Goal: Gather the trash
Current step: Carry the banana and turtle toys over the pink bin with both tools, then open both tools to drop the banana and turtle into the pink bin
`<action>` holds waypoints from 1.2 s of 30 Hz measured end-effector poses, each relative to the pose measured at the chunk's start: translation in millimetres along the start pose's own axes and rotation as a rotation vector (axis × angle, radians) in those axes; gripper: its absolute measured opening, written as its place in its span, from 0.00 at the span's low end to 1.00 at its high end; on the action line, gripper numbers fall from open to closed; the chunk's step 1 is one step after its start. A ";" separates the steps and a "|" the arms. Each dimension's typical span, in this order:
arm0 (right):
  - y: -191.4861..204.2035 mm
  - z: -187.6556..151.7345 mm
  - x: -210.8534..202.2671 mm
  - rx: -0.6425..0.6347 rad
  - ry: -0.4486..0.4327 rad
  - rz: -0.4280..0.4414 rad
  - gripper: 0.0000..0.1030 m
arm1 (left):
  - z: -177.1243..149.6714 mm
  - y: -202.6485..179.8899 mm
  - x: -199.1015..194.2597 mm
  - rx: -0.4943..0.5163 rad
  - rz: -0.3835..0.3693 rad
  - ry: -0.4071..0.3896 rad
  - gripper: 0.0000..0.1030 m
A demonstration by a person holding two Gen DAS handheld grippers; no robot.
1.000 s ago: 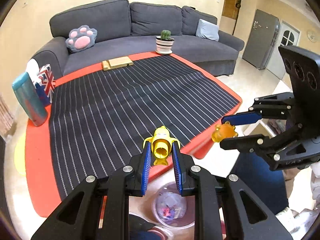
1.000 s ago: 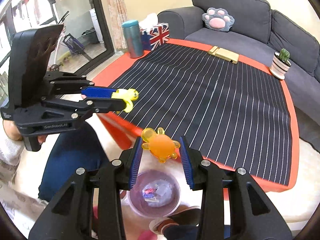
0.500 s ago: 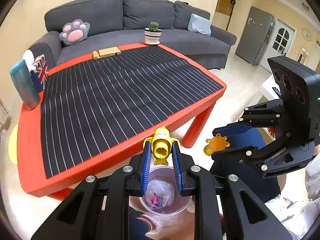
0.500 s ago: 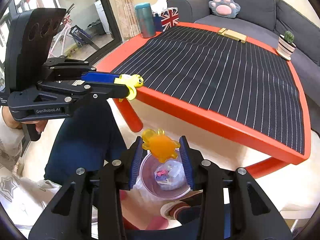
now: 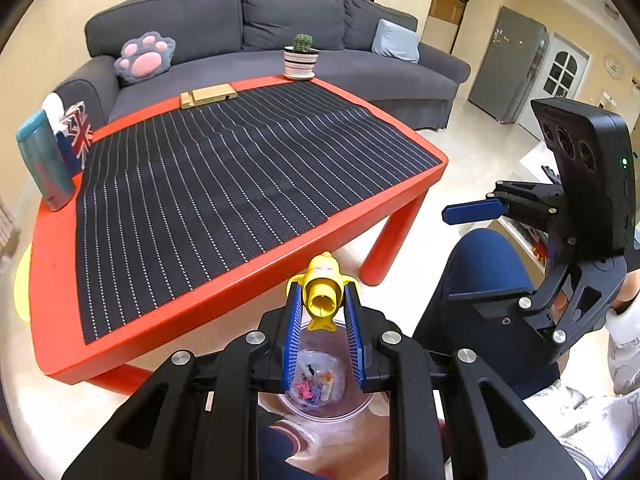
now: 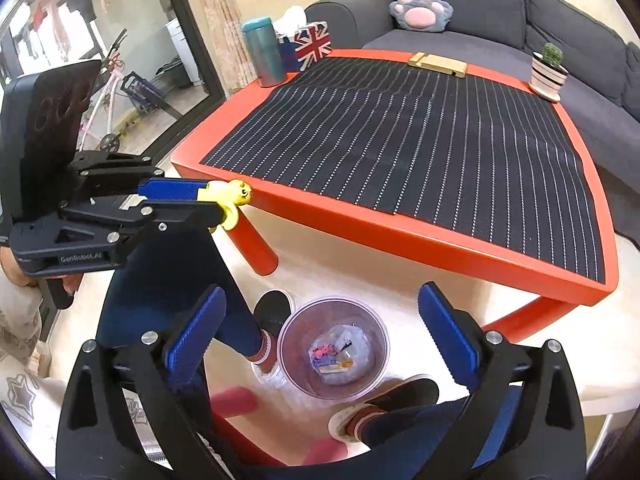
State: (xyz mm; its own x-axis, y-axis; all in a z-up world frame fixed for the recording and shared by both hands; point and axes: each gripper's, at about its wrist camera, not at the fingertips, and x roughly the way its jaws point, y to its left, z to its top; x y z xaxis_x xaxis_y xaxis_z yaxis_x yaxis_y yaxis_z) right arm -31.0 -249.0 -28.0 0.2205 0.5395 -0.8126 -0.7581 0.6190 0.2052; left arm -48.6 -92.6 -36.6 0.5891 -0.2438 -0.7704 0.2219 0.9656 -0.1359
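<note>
My left gripper is shut on a yellow toy figure, held above a clear plastic trash bin on the floor; the toy also shows in the right wrist view. My right gripper is wide open and empty, directly over the same bin, which holds several small bits of trash. From the left wrist view, the right gripper is at the right with its blue pads apart.
A red table with a black striped mat stands beyond the bin. On it are a teal bottle, a flag tissue box, a wooden block and a potted cactus. The person's legs and feet flank the bin.
My right gripper opened and the orange toy it held is gone from its jaws. Both grippers moved back from the table to above the bin.
</note>
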 end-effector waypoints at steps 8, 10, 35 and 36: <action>-4.5 -3.8 -6.0 0.018 -0.013 -0.009 0.93 | -1.8 -4.1 4.5 0.007 -0.013 0.011 0.21; -5.2 -5.0 -7.5 0.019 -0.014 -0.016 0.93 | -1.4 -4.9 4.9 0.010 -0.015 0.013 0.21; -22.8 -9.0 -24.2 0.063 -0.054 -0.054 0.93 | -1.7 -12.5 4.8 0.015 -0.013 -0.013 0.87; -23.0 -9.5 -24.2 0.064 -0.053 -0.055 0.93 | -1.2 -11.8 4.8 0.012 -0.007 -0.015 0.88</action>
State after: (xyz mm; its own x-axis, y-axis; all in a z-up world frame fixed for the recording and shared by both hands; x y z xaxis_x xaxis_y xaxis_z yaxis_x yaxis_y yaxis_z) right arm -24.8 -281.7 -18.2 0.2941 0.5326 -0.7937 -0.7037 0.6826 0.1972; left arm -49.3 -105.0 -39.5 0.5992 -0.2518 -0.7600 0.2348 0.9628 -0.1338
